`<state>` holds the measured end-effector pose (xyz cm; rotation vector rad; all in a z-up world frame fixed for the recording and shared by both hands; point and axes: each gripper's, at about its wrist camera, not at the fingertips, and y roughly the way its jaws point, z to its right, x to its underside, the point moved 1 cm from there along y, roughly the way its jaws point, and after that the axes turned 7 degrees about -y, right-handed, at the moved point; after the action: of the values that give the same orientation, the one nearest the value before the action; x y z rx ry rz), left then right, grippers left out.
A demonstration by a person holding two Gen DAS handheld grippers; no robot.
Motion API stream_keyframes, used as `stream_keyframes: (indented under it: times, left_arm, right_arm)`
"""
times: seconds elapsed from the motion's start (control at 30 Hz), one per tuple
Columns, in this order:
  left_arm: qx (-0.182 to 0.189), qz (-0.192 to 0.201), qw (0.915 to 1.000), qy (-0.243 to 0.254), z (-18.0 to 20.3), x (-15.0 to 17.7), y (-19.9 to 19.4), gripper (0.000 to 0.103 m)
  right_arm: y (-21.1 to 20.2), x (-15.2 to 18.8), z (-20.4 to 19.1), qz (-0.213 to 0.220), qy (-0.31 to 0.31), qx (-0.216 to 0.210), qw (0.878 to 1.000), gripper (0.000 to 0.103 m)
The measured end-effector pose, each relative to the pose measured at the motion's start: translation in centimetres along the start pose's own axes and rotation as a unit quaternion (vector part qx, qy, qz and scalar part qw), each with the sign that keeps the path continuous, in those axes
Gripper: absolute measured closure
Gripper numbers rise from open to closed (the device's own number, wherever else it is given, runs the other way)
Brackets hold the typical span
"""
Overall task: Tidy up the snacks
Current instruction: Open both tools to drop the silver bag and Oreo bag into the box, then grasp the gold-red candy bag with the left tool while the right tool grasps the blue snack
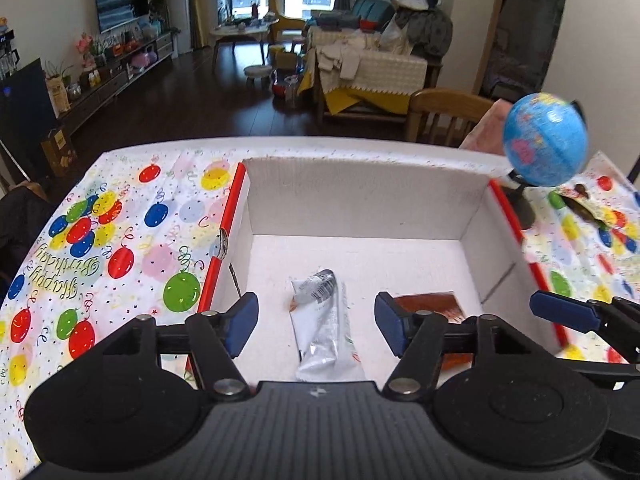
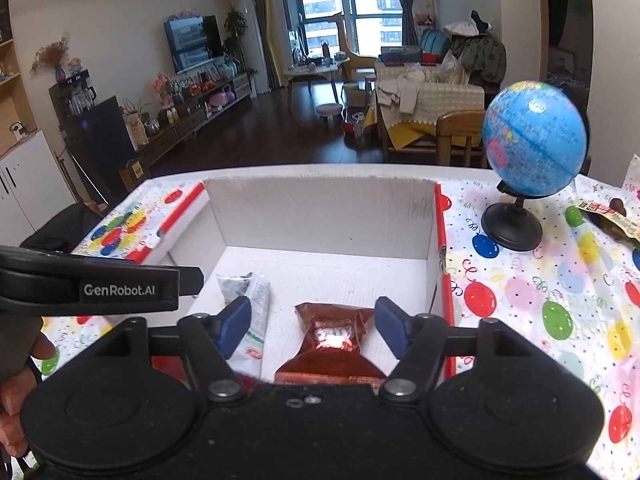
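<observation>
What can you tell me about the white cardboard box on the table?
The white cardboard box is open-topped with corrugated-looking white walls and red outer edges. It stands upright on the balloon-print tablecloth, left of the globe in the right wrist view. On its floor lie a silver and white packet and a red-brown foil packet, side by side.

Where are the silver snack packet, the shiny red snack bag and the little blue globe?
Silver snack packet (image 1: 322,322), left wrist view, its middle.
Shiny red snack bag (image 2: 332,340), right wrist view, its pinched centre.
Blue globe (image 2: 534,140), right wrist view, the sphere.
</observation>
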<state>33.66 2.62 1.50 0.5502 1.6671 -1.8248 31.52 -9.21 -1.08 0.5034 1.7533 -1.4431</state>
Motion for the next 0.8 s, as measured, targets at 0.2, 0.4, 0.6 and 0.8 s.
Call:
stream_keyframes:
  times: [0.2, 0.4, 0.6, 0.8]
  left_arm:
    - [0.008, 0.036, 0.9993, -0.008, -0.1, 1.0, -4.2, 0.031]
    - [0.022, 0.052, 0.9983, -0.014, -0.4, 2.3, -7.4, 0.025]
    - [0.037, 0.055, 0.9977, -0.017, -0.6, 4.3, -9.4, 0.024]
    - [0.051, 0.043, 0.9977, -0.016, -0.4, 6.6, -10.5, 0.024]
  right_arm:
    - [-3.7, 0.4, -0.6, 0.02, -0.003, 0.003, 1.0, 0.021]
    - [-6.8, 1.4, -1.3, 0.037, -0.005, 0.0, 0.999, 0.011]
    - [-9.1, 2.8, -2.0, 0.044, -0.012, -0.005, 0.999, 0.01]
    - [-10.9, 4.5, -2.2, 0.045, -0.021, -0.008, 0.999, 0.01]
